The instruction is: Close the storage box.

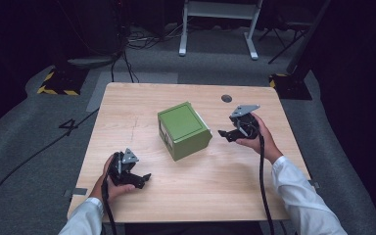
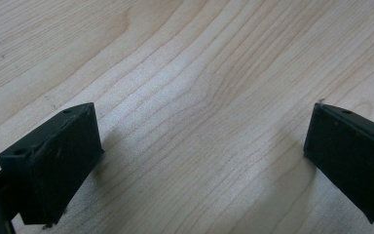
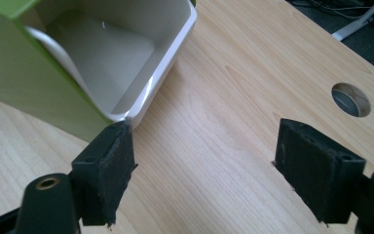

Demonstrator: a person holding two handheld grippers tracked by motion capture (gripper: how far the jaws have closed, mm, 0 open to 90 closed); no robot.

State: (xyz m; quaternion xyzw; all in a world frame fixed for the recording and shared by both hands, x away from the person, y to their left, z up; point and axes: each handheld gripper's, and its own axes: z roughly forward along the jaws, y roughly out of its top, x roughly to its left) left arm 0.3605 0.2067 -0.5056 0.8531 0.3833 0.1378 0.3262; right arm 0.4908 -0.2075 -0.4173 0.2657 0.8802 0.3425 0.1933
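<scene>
Revealing the green box's (image 3: pixel 34 73) white hollow beside right claw (image 3: pixel 209 170).

The right gripper (image 3: pixel 202 170) hovers over a wooden table (image 3: pixel 224 97), jaws spread wide. At eleven o'clock, a green box (image 3: pixel 34 83) shows its white interior. A round hole (image 3: pixel 350 99) sits at two o'clock.

The desk (image 1: pixel 200 196) is pale wood with fine streaked grain. The box (image 1: pixel 183 129) is green outside and glossy white inside. Both tools, left (image 1: pixel 144 180) and right (image 1: pixel 223 133), are black with grey top plates. The sleeves (image 1: pixel 298 196) are white.
</scene>
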